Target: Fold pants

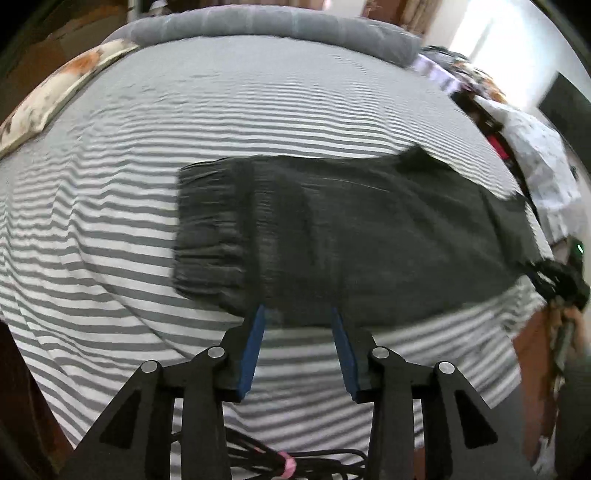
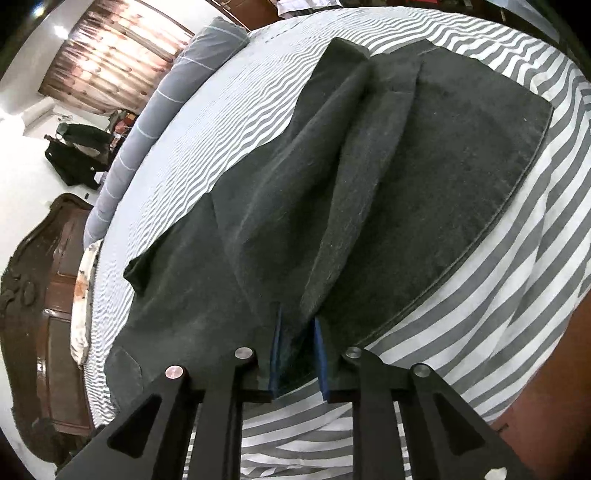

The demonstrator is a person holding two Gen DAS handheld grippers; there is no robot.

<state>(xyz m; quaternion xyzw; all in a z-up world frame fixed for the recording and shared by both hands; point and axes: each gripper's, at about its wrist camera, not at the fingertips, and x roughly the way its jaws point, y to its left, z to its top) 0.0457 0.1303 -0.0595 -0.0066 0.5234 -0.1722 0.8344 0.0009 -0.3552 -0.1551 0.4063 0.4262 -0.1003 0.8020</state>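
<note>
Dark grey pants [image 1: 369, 229] lie folded lengthwise across the striped bed sheet [image 1: 258, 103], with the gathered waistband [image 1: 210, 229] at the left end. My left gripper [image 1: 298, 314] is open, its tips just over the pants' near edge, and nothing is pressed between the blue pads. In the right wrist view the pants [image 2: 406, 184] spread out ahead with a raised ridge running up the middle. My right gripper [image 2: 297, 319] stands slightly open astride that ridge at the near edge; cloth lies between the pads, which do not look pressed on it.
A grey rolled blanket [image 1: 258, 22] runs along the far side of the bed. A floral pillow [image 1: 55, 92] lies at the left end, beside the dark wooden headboard [image 2: 37, 295]. Piled clothes [image 1: 517, 147] sit beyond the pants' right end. The sheet's edge [image 2: 517, 295] drops off nearby.
</note>
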